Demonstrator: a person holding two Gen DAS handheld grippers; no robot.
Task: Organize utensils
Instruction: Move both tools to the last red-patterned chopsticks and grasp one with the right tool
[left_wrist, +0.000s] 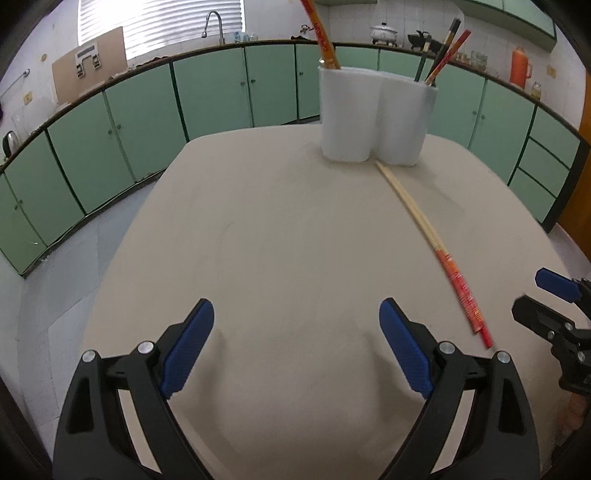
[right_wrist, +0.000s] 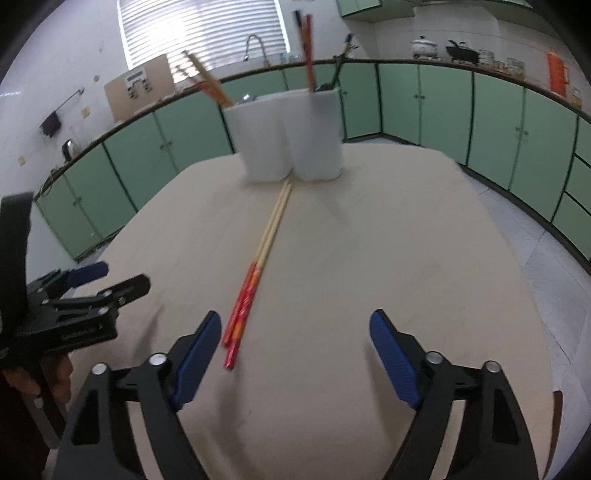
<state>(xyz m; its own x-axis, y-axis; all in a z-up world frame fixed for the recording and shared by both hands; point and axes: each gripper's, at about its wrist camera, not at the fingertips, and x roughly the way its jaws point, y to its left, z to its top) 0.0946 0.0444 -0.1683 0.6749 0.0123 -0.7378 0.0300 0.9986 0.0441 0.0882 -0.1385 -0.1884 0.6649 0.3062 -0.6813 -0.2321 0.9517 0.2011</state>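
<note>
Left gripper (left_wrist: 296, 343) and right gripper (right_wrist: 291, 354): jaws wide open, empty, low over the beige worktop (left_wrist: 277, 229). Chopstick pair (right_wrist: 258, 266) lies flat just ahead of the right gripper, red ends near, bare tips about touching the white two-cup holder (right_wrist: 291, 140). Holder contents hard to read: more chopsticks (left_wrist: 445, 51) lean out, tops cut off or blurred. Behind: green cabinets (left_wrist: 147, 110), faucet (left_wrist: 214, 22), window blinds.

The left gripper (left_wrist: 296, 345) hangs wide open over the beige table (left_wrist: 258, 240). Ahead stands the white holder (left_wrist: 373, 118), chopsticks sticking out of it. A chopstick pair (left_wrist: 436, 251) lies from its base back toward the right gripper (left_wrist: 535, 299).
</note>
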